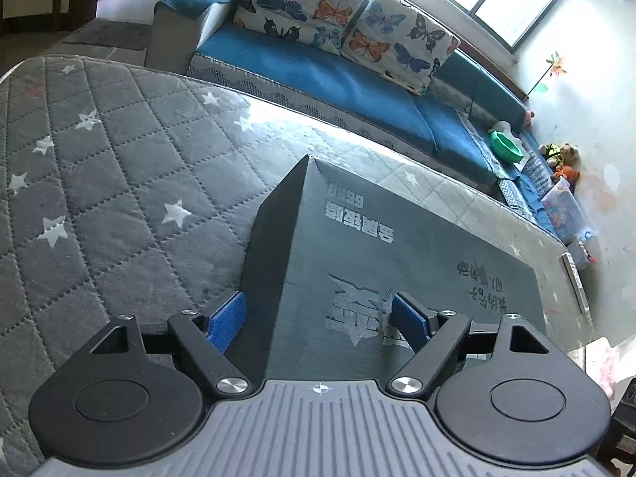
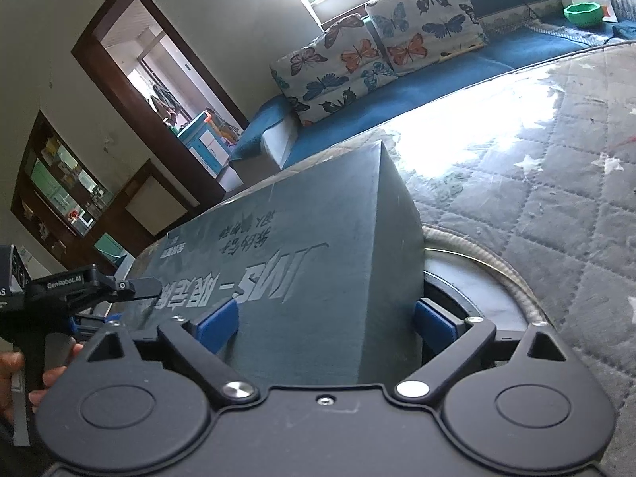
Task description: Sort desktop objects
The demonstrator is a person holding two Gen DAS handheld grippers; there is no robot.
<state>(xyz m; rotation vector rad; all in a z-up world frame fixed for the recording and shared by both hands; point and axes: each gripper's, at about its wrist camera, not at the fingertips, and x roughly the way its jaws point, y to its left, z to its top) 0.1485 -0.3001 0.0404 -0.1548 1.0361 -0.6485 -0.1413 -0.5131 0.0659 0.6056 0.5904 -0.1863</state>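
Note:
A large dark grey box (image 1: 397, 246) with pale printed lettering rests on the quilted grey star-patterned table cover (image 1: 99, 167). My left gripper (image 1: 318, 322) straddles its near left corner, blue pads wide apart, one on each side. My right gripper (image 2: 326, 322) straddles the box's (image 2: 302, 250) near right corner the same way, one blue pad on the top face, one beside the end face. Whether the pads press on the box is unclear. The left gripper (image 2: 99, 290) and the hand holding it show at the left edge of the right wrist view.
A blue sofa (image 1: 338, 79) with two butterfly cushions (image 1: 349, 20) runs behind the table. A green bowl (image 1: 507, 145) and soft toys (image 1: 562, 159) lie on its far end. A round dark object with a braided rim (image 2: 497, 262) sits beside the box. A doorway (image 2: 159, 91) is far left.

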